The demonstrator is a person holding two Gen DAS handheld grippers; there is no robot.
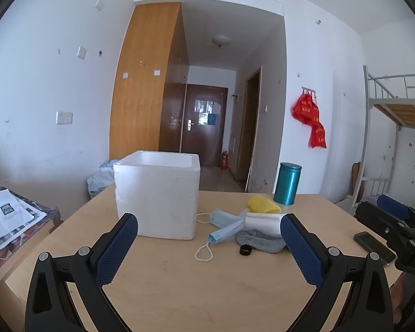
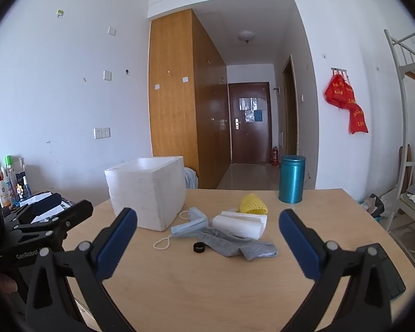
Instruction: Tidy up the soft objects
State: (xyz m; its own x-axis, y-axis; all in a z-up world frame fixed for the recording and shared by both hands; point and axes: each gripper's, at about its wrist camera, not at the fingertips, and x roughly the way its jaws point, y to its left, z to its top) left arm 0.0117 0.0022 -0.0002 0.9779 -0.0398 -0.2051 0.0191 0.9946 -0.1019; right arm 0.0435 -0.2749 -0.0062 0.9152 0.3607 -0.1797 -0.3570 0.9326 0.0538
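Spanning both views, a light wooden table (image 2: pixel 207 276) carries a white open-topped foam box (image 2: pixel 148 192) at its far left. Right of the box stands a teal metal canister (image 2: pixel 292 179). Between them lie a white foam sheet roll (image 2: pixel 239 222), a grey sock (image 2: pixel 236 244), a blue face mask (image 2: pixel 189 224), a yellow foam net (image 2: pixel 252 204) and a small black ring (image 2: pixel 199 247). The left gripper (image 1: pixel 209 225) and right gripper (image 2: pixel 207 218) hover near the table's front, jaws spread wide, holding nothing.

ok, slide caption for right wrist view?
Open right tongs face grey sock, masks and white foam box on table.
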